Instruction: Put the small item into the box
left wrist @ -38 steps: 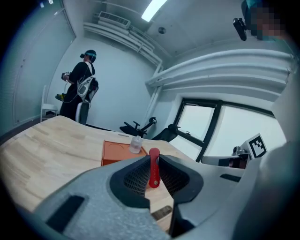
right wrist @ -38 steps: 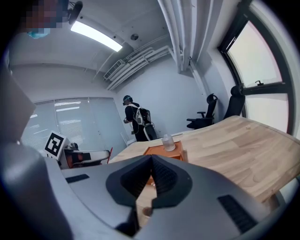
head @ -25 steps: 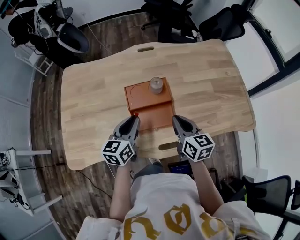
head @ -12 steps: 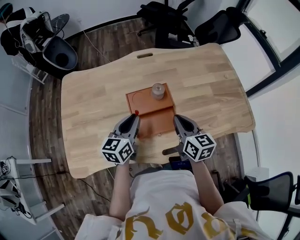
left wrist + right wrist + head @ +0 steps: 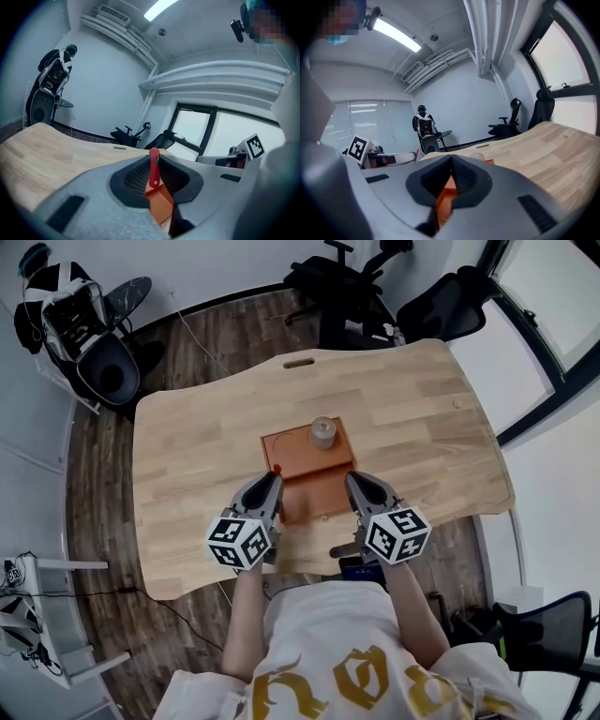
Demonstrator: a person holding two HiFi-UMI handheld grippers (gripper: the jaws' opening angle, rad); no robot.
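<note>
Small red flat piece (image 5: 153, 171) stands upright, pinched between the jaws of your left gripper (image 5: 273, 477). The jaws are closed down on it, with only its thin body keeping them apart. You hold it at the near left corner of the orange-brown rectangular box (image 5: 298, 454); whether it touches the box cannot be told. Your right gripper (image 5: 352, 477) sits just beside the box's near right corner, its jaws pressed together with nothing between them. On the far right part of the box stands a small clear round jar (image 5: 322, 432). The box lies near the middle of the light wooden table (image 5: 431, 427), its near part between your two grippers.
</note>
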